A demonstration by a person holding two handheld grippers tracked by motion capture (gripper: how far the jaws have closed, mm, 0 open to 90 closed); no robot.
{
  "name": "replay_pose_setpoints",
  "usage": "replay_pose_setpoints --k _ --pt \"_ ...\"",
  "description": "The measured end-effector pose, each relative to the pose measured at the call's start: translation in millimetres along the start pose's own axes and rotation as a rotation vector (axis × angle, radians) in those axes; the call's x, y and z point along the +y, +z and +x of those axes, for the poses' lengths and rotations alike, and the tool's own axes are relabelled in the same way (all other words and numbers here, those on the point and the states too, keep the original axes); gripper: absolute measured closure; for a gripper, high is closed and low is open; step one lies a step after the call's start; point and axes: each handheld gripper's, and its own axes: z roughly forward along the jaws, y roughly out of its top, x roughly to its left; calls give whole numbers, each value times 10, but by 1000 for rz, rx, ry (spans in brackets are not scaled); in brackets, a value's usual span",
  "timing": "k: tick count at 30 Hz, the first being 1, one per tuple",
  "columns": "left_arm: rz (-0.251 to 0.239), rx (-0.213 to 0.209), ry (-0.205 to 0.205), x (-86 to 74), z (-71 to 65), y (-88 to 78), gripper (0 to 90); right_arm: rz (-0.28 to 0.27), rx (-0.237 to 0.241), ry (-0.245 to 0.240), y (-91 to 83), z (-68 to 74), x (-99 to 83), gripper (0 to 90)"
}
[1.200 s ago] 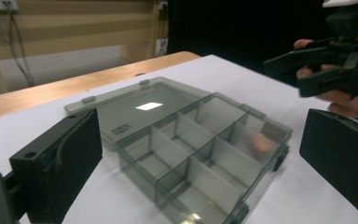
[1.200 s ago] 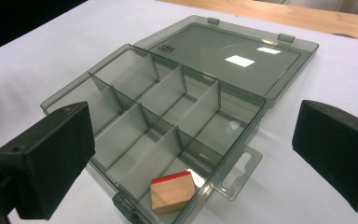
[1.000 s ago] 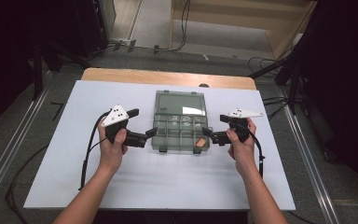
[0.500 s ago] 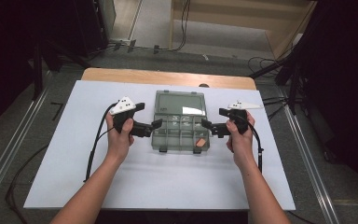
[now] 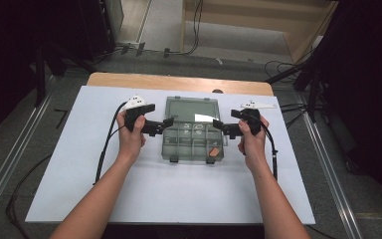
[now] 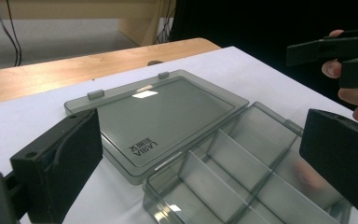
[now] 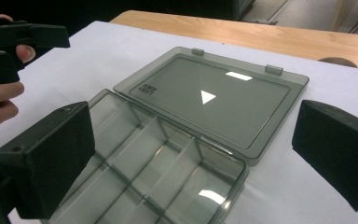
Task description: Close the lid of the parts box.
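Open box (image 5: 193, 130) sits between both tools.

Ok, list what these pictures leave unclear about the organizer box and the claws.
- Organizer box, high view: the small orange thing in a near compartment is too small to identify.
- Left gripper view: the tray's near end is cut off by the bottom edge and the left claw.
- Right gripper view: the right claw covers the tray's near corner.
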Motion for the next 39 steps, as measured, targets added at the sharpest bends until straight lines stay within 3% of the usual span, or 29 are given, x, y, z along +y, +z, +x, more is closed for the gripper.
replay_pose_setpoints --k 12,19,22,29,36,39 --pt "35 35 -82 8 208 155 20 25 6 79 179 -189 10 0" --pt "74 55 -150 20 267 277 127 35 43 119 280 -239 27 0" --pt "104 72 -183 16 308 326 166 42 40 140 313 -255 33 65" --pt "157 114 -217 -24 353 419 294 81 5 179 392 -307 40 255" --pt "174 114 -264 -79 384 486 409 135 -24 200 516 -330 -15 330" --pt "175 119 -259 -98 366 534 424 140 -49 201 548 -332 -33 357"
